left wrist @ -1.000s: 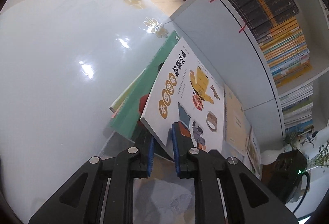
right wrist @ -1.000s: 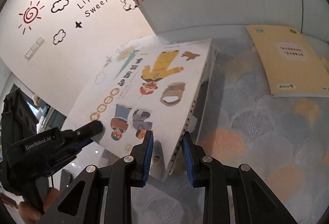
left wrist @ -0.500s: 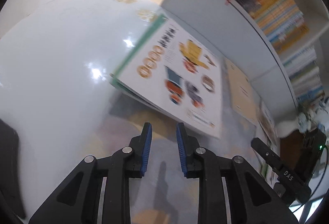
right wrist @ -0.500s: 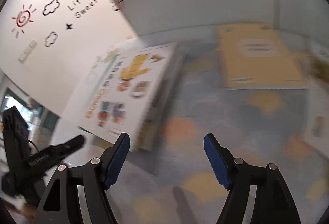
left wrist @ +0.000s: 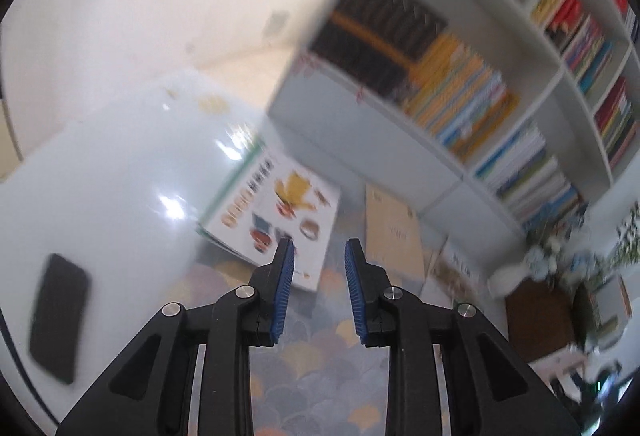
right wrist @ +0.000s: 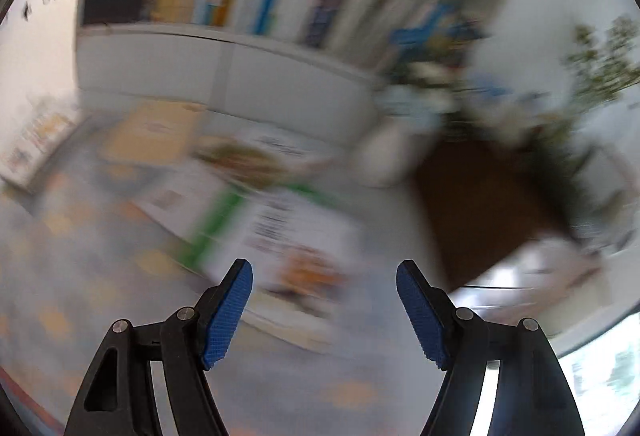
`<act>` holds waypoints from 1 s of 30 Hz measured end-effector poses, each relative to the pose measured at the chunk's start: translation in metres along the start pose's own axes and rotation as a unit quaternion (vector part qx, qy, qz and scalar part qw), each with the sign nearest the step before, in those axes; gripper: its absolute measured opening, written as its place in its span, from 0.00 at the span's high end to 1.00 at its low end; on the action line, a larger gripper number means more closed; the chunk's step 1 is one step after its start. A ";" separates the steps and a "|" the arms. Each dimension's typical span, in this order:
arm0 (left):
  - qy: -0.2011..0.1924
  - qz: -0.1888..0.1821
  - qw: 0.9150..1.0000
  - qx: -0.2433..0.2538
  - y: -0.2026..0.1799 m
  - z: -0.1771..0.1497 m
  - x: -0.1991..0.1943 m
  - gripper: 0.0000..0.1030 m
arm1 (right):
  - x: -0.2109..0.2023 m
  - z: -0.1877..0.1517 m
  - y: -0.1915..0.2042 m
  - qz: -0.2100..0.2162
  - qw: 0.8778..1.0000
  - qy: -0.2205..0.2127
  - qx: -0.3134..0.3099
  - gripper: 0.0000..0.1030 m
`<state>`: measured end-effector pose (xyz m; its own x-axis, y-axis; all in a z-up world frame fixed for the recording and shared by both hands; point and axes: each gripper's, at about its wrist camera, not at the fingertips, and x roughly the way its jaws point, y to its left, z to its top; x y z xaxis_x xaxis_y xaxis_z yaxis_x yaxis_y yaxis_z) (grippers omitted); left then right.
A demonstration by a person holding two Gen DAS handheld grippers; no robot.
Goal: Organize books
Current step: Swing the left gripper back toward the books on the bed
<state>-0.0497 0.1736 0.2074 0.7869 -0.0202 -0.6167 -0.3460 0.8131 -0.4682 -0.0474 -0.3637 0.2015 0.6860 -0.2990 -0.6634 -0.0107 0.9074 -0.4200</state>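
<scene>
In the left wrist view a white picture book (left wrist: 280, 211) lies on a small stack on the patterned rug, with a tan book (left wrist: 392, 232) to its right. My left gripper (left wrist: 319, 256) is open and empty, raised above and behind them. In the blurred right wrist view my right gripper (right wrist: 324, 280) is wide open and empty above a white book with a green stripe (right wrist: 280, 232). A tan book (right wrist: 156, 131) and another book (right wrist: 256, 155) lie beyond it.
A white bookcase (left wrist: 500, 67) full of upright books stands behind the rug; it also shows in the right wrist view (right wrist: 224, 11). A black phone (left wrist: 60, 316) lies on the glossy floor at left. A dark wooden stand (right wrist: 488, 203) with plants is at right.
Both grippers have let go of the picture book, which now lies flat on the stack. Both have pulled back and up. The right one swung to the right and opened wide.
</scene>
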 end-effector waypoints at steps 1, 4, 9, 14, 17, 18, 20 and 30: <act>-0.006 0.013 1.000 -0.002 0.001 0.003 -0.010 0.75 | -0.012 -0.011 -0.027 -0.026 1.000 0.006 -0.013 0.29; -0.038 0.058 0.997 -0.022 0.013 0.005 -0.054 0.75 | -0.041 -0.040 -0.096 -0.080 0.996 0.035 -0.021 0.29; -0.112 0.165 0.978 -0.066 0.042 0.000 -0.114 0.75 | -0.087 -0.098 -0.198 -0.168 0.981 0.092 0.001 0.25; -0.152 0.270 0.944 -0.109 0.070 -0.012 -0.148 0.75 | -0.087 -0.178 -0.255 -0.240 0.957 0.151 0.064 0.21; -0.198 0.383 0.900 -0.068 0.059 -0.015 -0.174 0.75 | -0.067 -0.224 -0.261 -0.252 0.944 0.204 0.064 0.22; -0.210 0.413 0.885 -0.040 0.051 -0.014 -0.186 0.75 | -0.066 -0.235 -0.261 -0.252 0.942 0.214 0.056 0.22; -0.224 0.454 0.862 -0.008 0.037 -0.002 -0.211 0.75 | -0.059 -0.247 -0.252 -0.244 0.938 0.246 -0.004 0.24; -0.296 0.303 0.902 0.079 -0.107 0.049 -0.238 0.41 | -0.091 -0.076 -0.227 -0.048 0.992 0.064 -0.099 0.17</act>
<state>-0.1746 0.1204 0.4351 0.6288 0.7324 -0.2610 -0.7643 0.6440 -0.0341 -0.1629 -0.5653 0.3104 0.5935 -0.4269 -0.6822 -0.1018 0.8011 -0.5898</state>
